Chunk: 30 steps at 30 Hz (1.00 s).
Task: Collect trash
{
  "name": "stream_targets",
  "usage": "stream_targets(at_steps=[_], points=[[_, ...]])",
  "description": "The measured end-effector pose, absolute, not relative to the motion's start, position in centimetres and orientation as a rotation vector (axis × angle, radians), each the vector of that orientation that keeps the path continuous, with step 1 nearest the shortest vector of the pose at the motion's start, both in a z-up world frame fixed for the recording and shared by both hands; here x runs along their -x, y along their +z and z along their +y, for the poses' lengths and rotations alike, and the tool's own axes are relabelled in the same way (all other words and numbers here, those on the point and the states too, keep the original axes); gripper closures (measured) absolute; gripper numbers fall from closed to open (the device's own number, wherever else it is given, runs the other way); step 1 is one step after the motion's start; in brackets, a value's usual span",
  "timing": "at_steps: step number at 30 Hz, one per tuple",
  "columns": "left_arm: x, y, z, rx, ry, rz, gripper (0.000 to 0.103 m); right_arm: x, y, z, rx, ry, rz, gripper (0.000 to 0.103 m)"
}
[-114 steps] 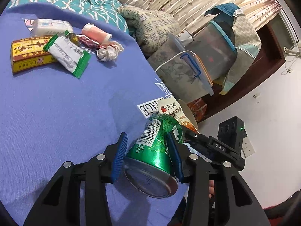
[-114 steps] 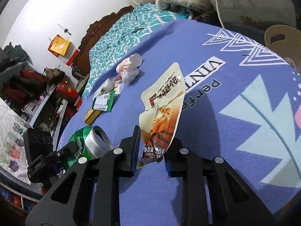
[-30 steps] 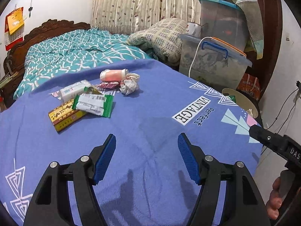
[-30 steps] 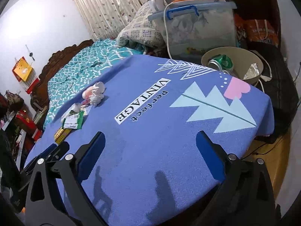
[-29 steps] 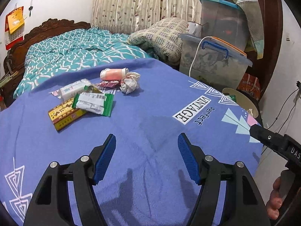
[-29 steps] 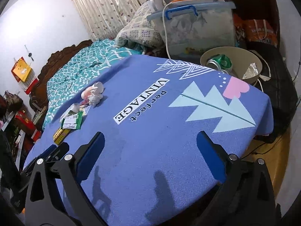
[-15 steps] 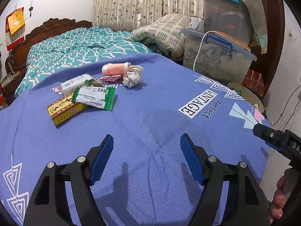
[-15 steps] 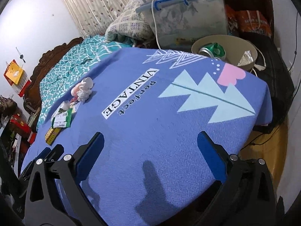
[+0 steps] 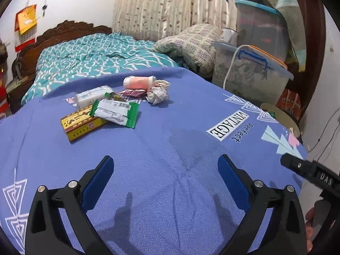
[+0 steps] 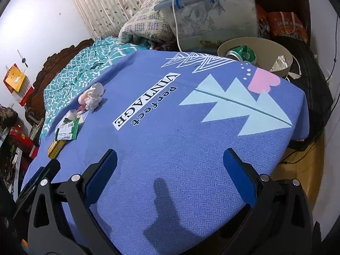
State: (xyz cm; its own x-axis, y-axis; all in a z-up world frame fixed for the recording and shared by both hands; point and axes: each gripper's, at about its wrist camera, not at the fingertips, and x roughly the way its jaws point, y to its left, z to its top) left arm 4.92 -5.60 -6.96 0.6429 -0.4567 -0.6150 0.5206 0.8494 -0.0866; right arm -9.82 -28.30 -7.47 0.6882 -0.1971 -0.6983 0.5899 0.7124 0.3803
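Note:
Trash lies in a cluster on the blue cloth [image 9: 170, 140]: a green-edged wrapper [image 9: 115, 112], a yellow and red box [image 9: 81, 124], a white packet [image 9: 93, 93], a pink tube [image 9: 138, 81], a dark red wrapper [image 9: 133, 93] and a crumpled paper ball [image 9: 157, 94]. My left gripper [image 9: 165, 167] is open and empty, well short of the cluster. My right gripper [image 10: 170, 157] is open and empty over the cloth. A beige bin [image 10: 255, 48] beyond the cloth's far corner holds a green can [image 10: 242, 55] and a crumpled wrapper [image 10: 279, 62].
A clear storage box with an orange-rimmed lid [image 9: 252, 72] and a folded checked quilt [image 9: 191, 44] stand behind the cloth. A bed with a teal cover [image 9: 91, 57] lies at the back left. The cloth's edge drops to the floor [image 10: 301, 165] at the right.
Both grippers have let go of the can and the snack bag, which now lie in the bin. Over the last second both have drawn slightly back and stayed open.

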Motion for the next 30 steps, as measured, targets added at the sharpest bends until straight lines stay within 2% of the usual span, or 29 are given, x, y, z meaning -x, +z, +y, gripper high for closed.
stream_targets(at_steps=[16,25,27,30], points=[[-4.6,-6.6,-4.7,-0.032,-0.494,0.644,0.009,9.4,-7.1,-28.1,-0.612,-0.440,0.669,0.004],[-6.1,-5.2,-2.3,-0.066,-0.425,0.662,0.009,3.8,-5.3,-26.5,-0.520,-0.259,0.707,0.005],[-7.5,-4.8,-0.6,-0.023,-0.390,0.677,0.009,1.1,-4.8,-25.6,-0.503,-0.172,0.741,0.007],[-10.0,-4.2,2.5,0.070,-0.333,0.716,0.013,-3.6,-4.4,-24.0,-0.499,-0.033,0.795,0.021]])
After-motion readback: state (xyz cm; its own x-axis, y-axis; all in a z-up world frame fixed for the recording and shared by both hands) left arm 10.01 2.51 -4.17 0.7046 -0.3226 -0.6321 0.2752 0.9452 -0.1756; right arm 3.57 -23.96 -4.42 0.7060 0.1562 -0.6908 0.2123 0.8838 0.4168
